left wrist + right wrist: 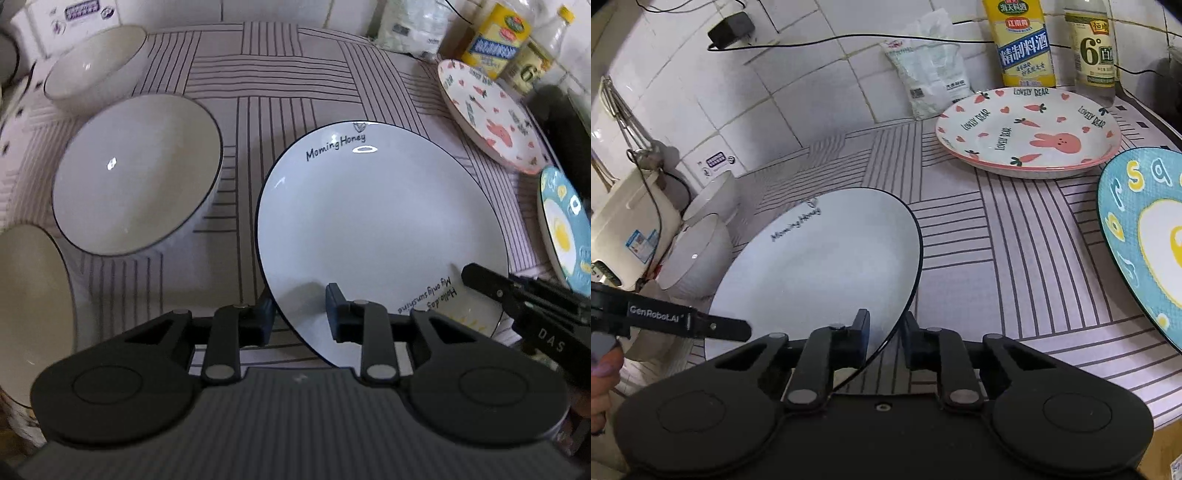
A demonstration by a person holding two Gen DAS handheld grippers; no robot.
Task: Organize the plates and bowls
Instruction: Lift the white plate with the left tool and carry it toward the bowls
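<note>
In the left wrist view, a cream bowl [33, 314] at nine o'clock is cut off by the left edge, so only its right half shows. At three o'clock, the blue fried-egg plate [565, 229] runs off the right edge. The white plate [369, 229] has its near rim hidden behind the gripper body at six o'clock. In the right wrist view, the yellow cooking wine bottle [1023, 44] and vinegar bottle [1093, 48] at one o'clock lose their tops to the upper edge. A hand [602, 376] at eight o'clock is mostly outside the picture.
</note>
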